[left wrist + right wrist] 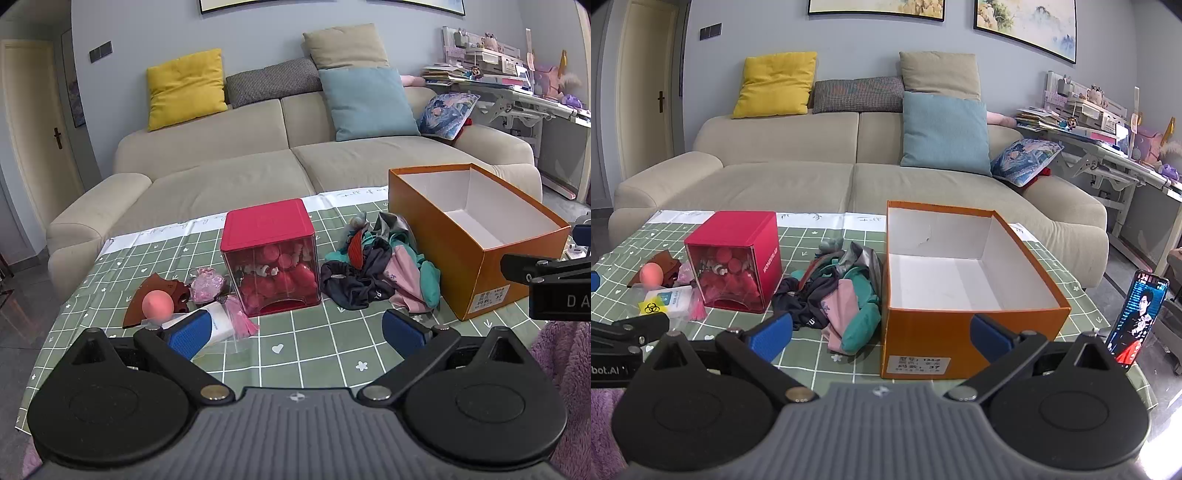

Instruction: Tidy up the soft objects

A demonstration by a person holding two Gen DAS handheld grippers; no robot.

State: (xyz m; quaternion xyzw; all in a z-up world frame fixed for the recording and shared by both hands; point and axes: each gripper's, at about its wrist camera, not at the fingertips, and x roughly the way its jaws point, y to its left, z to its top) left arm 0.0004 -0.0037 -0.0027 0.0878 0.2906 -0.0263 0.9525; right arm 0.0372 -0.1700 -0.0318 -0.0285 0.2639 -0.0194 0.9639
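Note:
A heap of soft clothes [380,269] [834,295] in black, pink, teal and grey lies on the green checked tablecloth [317,343] [812,354], just left of an orange cardboard box [476,240] [964,291] with a white, bare inside. My left gripper [295,334] hovers open over the cloth, in front of the heap and a red box, holding nothing. My right gripper [882,332] is open too, low before the orange box's front wall, with the heap just left of it. Its side [554,284] shows at the right edge of the left wrist view.
A red box with a clear front [271,258] [735,262] holds red plush pieces. Left of it lie a pink ball [158,304] [652,275], a brown piece, a pink pouch [207,284] and a white packet [666,301]. A phone [1137,317] stands at the right. A beige sofa [236,166] lies behind.

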